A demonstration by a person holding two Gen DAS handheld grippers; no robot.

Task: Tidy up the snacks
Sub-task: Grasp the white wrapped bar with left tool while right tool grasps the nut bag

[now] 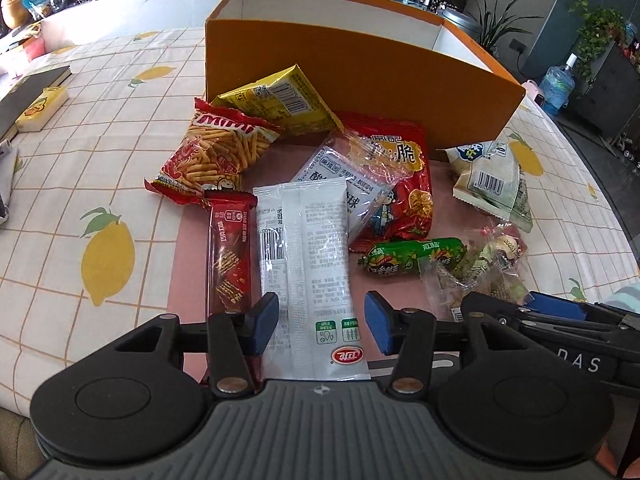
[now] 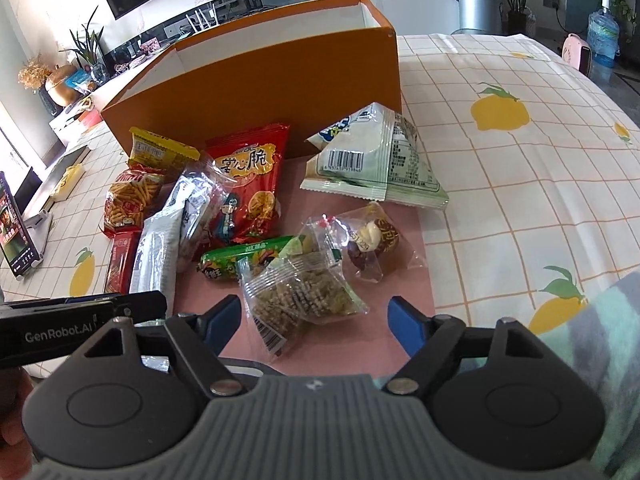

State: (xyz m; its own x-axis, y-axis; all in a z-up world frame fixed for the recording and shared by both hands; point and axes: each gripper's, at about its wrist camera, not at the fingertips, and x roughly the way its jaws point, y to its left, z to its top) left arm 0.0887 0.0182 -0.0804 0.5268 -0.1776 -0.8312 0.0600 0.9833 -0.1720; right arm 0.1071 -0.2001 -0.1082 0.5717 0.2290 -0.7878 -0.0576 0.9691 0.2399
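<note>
Several snack packets lie on a pink mat [image 1: 192,272] in front of an open orange box [image 1: 360,80]. My left gripper [image 1: 322,316] is open, its fingers either side of a long white wafer pack [image 1: 308,264], with a red biscuit bar [image 1: 230,256] beside the left finger. My right gripper [image 2: 314,316] is open around a clear packet of green-brown crisp cake [image 2: 300,300]. A green sausage [image 2: 244,260], a clear date candy packet [image 2: 372,240], a red crisps bag [image 2: 250,188] and a white-green bag [image 2: 376,160] lie beyond it.
A lemon-print cloth [image 1: 100,160] covers the table. A Mimi stick-snack bag [image 1: 216,152] and a yellow packet [image 1: 280,104] lie near the box. A book and yellow eraser box [image 1: 42,108] sit at the left. A phone on a stand [image 2: 16,236] stands at the left edge.
</note>
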